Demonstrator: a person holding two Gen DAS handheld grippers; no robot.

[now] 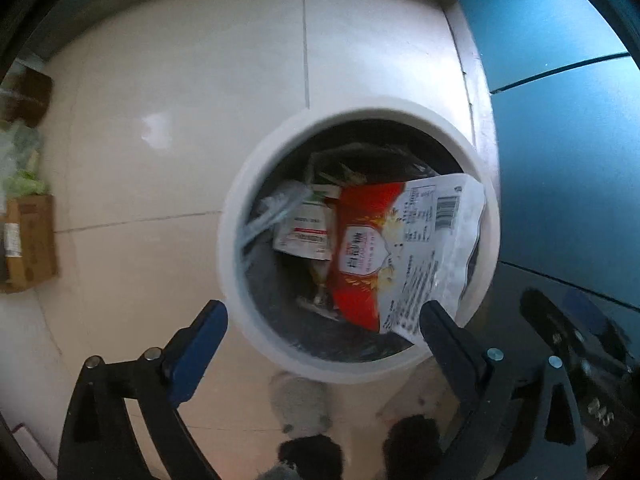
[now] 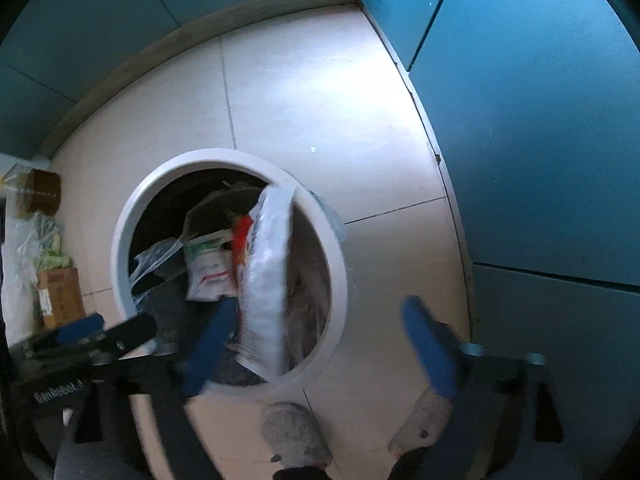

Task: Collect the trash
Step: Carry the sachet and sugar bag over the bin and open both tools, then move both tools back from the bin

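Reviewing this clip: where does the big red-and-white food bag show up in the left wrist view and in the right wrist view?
Left wrist: red-and-white food bag is right of centre, lying flat-on in the bin, its barcode corner over the right side of the rim.
Right wrist: the same bag is left of centre, seen edge-on and blurred, standing in the bin.
Shared landmark: white bin rim.

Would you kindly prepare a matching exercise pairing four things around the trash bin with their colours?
Things:
1. trash bin rim
2. large wrapper
3. cabinet doors
4. slippers

Colours:
A. teal
B. grey
C. white
D. red and white with a barcode

Pairs: 1-C, 2-D, 3-A, 4-B
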